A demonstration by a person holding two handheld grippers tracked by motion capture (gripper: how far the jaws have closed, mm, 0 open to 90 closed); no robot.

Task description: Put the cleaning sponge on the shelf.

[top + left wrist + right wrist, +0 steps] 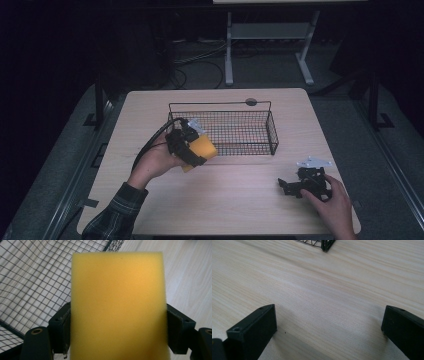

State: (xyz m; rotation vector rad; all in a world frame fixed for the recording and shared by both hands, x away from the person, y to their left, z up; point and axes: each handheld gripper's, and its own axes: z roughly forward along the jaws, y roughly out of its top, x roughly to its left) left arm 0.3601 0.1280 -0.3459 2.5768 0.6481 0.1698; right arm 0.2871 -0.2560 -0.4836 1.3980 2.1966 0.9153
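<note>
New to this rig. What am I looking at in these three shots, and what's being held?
No robot here: a person holds a pair of hand tongs in each hand. The high view looks down on the wooden table; the other two cameras ride on the tongs. The left tongs grip a yellow sponge, raised at the near left corner of a black wire basket. In the left gripper view the pads press the sponge's sides. The right tongs rest on the table, jaws open with bare wood between them.
</note>
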